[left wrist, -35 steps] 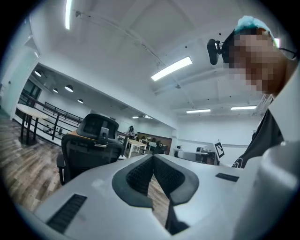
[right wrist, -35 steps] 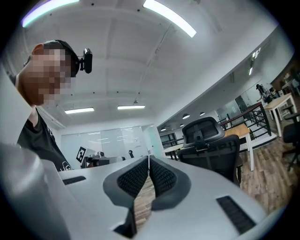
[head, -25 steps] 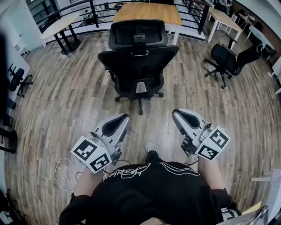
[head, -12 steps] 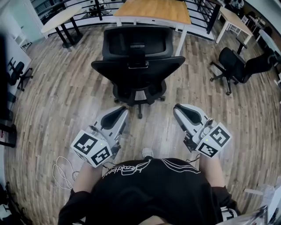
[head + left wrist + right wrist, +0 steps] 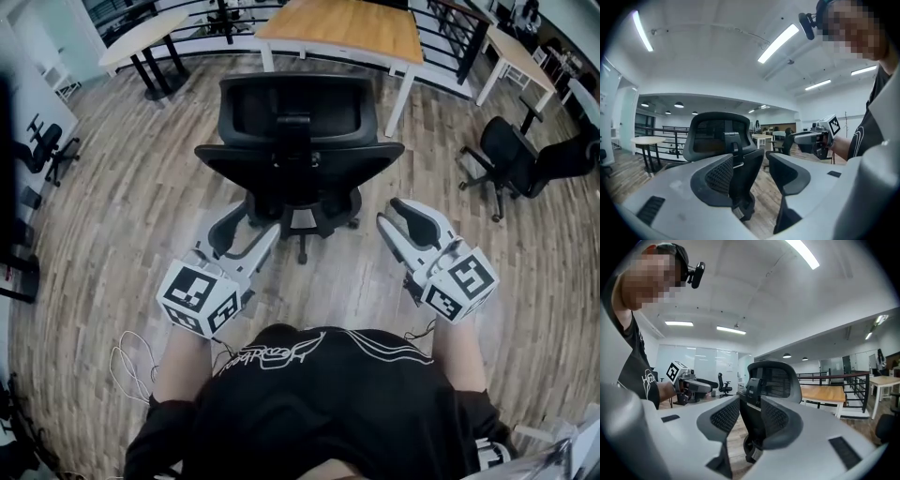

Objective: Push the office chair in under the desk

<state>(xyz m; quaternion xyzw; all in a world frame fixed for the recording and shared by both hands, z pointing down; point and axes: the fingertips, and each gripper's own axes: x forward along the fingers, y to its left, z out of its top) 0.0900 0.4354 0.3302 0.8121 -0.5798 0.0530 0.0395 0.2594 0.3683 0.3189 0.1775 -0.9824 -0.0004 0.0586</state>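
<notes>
1. The office chair (image 5: pixel 298 159) is black all over. It has a mesh headrest on top, a wide backrest below it joined by a central bracket, and a star base on casters.
2. It stands on the wood-plank floor (image 5: pixel 141 206), its back turned to the person and its seat facing the bench (image 5: pixel 347 23). The bench has a wooden top on white legs. The chair is in front of the bench, not under it.
3. The left tool (image 5: pixel 248 225) is level beside the lower left of the chair's back. Its jaws have just been opening and now stand wide. The chair shows through the gap, but nothing is pressed between the pads.
4. The right tool (image 5: pixel 389 214) is just off the chair's right side, apart from it. Its jaws have just been opening too and stand moderately apart, gripping nothing.
5. Whether the left tool touches the chair cannot be told.
</notes>
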